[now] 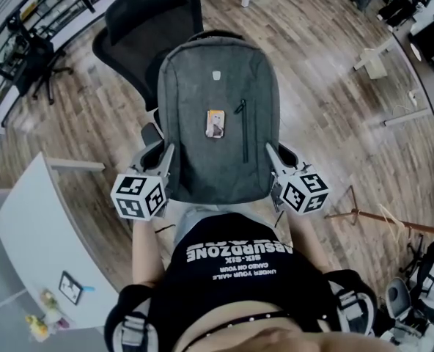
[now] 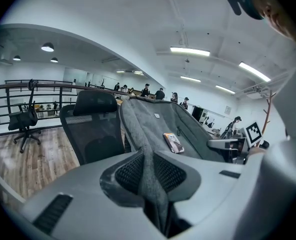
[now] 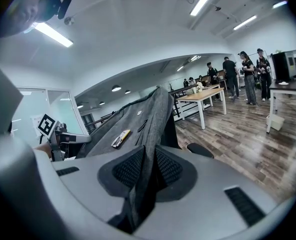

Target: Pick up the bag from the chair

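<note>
In the middle left of the head view, our left gripper (image 1: 164, 160) is shut narrow on the left edge of the grey bag (image 1: 217, 79). In the left gripper view, the cloth sits squeezed between its black pads (image 2: 130, 171). We pinch the side edge because it is thin and fits between the jaws.

The bag lies in the middle of the frame, front side up, with a small card (image 1: 215, 122) on it. The black chair (image 1: 140, 28) is behind it, toward the upper left. We think the bag is off the seat, but we cannot see under it.

In the middle right, our right gripper (image 1: 274, 158) pinches the other edge the same way. Holding both sides should stop the bag from tipping or swinging.
</note>
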`<state>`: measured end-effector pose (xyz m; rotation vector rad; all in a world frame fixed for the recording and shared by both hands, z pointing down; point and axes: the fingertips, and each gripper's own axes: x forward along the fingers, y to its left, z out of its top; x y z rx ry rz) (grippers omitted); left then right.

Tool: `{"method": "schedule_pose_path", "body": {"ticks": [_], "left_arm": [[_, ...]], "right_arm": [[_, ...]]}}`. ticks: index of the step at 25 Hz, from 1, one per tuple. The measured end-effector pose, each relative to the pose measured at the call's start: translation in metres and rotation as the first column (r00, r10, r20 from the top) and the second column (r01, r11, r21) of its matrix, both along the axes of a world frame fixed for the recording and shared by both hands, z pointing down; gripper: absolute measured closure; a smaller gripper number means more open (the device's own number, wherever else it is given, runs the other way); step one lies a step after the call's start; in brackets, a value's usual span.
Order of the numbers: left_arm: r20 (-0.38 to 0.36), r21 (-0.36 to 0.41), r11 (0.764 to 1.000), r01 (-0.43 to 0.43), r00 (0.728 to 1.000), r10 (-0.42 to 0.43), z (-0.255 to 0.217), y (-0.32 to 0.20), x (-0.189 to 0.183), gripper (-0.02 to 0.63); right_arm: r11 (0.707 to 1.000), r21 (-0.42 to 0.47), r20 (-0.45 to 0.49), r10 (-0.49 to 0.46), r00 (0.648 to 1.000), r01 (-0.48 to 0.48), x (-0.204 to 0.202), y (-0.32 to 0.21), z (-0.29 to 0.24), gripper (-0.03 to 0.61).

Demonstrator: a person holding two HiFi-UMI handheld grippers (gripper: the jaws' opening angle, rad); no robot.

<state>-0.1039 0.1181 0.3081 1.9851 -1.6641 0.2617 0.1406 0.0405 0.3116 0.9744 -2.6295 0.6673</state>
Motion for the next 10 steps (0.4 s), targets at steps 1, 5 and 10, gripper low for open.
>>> {"method": "schedule_pose_path", "body": {"ticks": [1, 5, 10], "left_arm": [[-0.002, -0.001, 1.0, 0.005, 1.0, -0.005, 0.0, 0.001, -0.001, 0.537], [-0.011, -0.007, 1.0, 0.018, 1.0, -0.018, 0.001, 0.003, -0.008, 0.537], [-0.014, -0.015, 0.999, 0.029, 0.999, -0.029, 0.004, 0.004, -0.018, 0.537]], "right_arm": [[1.0, -0.001, -0.001, -0.004, 1.0, 0.004, -0.002, 0.0, 0.0, 0.506], [1.0, -0.002, -0.008, -0.023, 1.0, 0.023, -0.01, -0.002, 0.0, 0.506], [0.999, -0.009, -0.01, -0.033, 0.999, 0.033, -0.021, -0.002, 0.001, 0.506]]}}
